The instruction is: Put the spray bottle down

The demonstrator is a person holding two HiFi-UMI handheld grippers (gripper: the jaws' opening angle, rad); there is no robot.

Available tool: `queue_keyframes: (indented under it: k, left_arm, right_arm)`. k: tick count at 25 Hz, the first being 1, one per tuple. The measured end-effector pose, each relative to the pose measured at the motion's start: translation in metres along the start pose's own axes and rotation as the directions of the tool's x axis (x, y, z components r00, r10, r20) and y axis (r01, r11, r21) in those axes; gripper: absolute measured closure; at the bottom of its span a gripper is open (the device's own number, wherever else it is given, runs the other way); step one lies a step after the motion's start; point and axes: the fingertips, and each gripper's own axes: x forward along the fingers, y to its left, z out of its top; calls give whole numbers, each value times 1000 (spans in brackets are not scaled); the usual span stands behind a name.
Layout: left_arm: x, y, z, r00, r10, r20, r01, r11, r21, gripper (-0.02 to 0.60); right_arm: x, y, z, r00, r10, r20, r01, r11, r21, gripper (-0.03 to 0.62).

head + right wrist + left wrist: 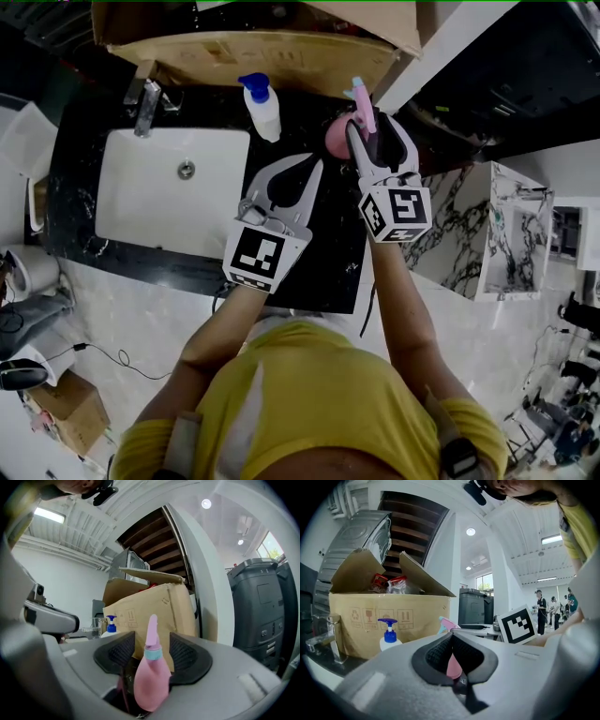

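Note:
A pink spray bottle (338,139) with a pale blue collar stands upright at the back of the black counter (323,272), close to the cardboard box. My right gripper (373,125) is level around it, open, a finger on either side. In the right gripper view the bottle (151,677) rises between the two dark pads (116,654), with a gap at its neck on both sides. My left gripper (315,167) hangs to the left of the bottle, shut, tips together and nothing in it. Behind its closed jaws the left gripper view shows a sliver of the pink bottle (453,665).
A white pump bottle with a blue top (263,109) stands left of the spray bottle. An opened cardboard box (253,47) fills the counter's back. A white sink (141,192) with a chrome tap (145,103) lies to the left. A marbled cabinet (502,230) stands at the right.

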Motion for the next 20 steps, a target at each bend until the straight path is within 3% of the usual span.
queue_keyframes:
  k: [5, 11, 20]
  left_arm:
    - [-12, -7, 8, 1000, -8, 20, 8, 1000, 0, 580]
    - [-26, -18, 18, 999, -25, 37, 26, 999, -18, 580]
    - [-50, -28, 43, 997, -28, 72, 28, 1000, -7, 580]
  right_arm:
    - [-25, -4, 4, 997, -67, -29, 66, 998, -3, 388]
    - [-65, 2, 23, 993, -116, -17, 115, 993, -20, 599]
    - [-115, 17, 60, 987, -158, 23, 159, 987, -23, 595]
